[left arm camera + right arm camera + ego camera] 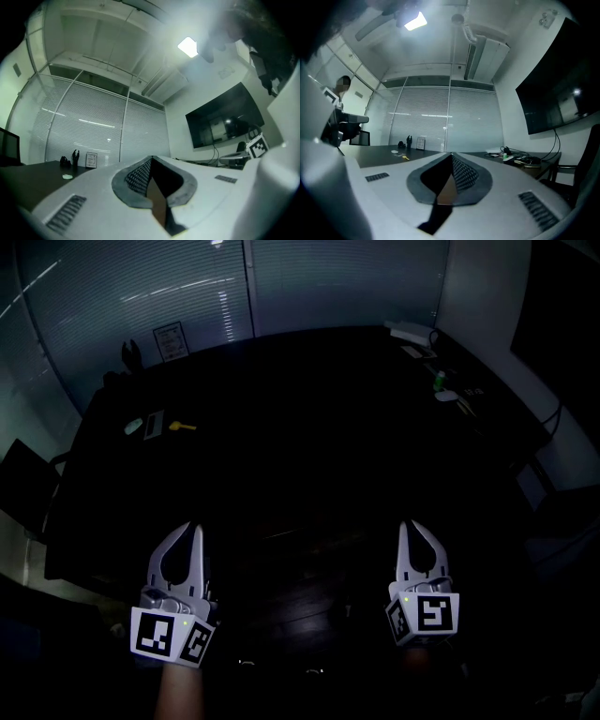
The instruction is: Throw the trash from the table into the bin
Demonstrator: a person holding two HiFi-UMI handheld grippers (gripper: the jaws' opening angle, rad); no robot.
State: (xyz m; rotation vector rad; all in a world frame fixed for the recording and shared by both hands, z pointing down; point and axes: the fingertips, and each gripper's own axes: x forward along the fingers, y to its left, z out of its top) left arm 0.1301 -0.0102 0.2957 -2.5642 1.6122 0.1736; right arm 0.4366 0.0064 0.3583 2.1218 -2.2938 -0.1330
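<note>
The room is dim. My left gripper (194, 529) and right gripper (413, 526) are held side by side over the near edge of the long dark table (309, 399). Each is shut with its tips touching and nothing between them, as the left gripper view (151, 159) and the right gripper view (451, 154) also show. Far off at the table's back left lie a small white scrap (133, 426) and a yellow item (183, 427). Those two also show small in the right gripper view, the scrap (395, 152) and the yellow item (406, 158). No bin is in view.
A framed card (171, 340) and dark figurines (129, 354) stand at the table's far end before the blinds. Cables and a green item (438, 381) clutter the back right. A chair (23, 486) stands at the left. A wall screen (562, 89) hangs on the right; a person (340, 110) is at the left.
</note>
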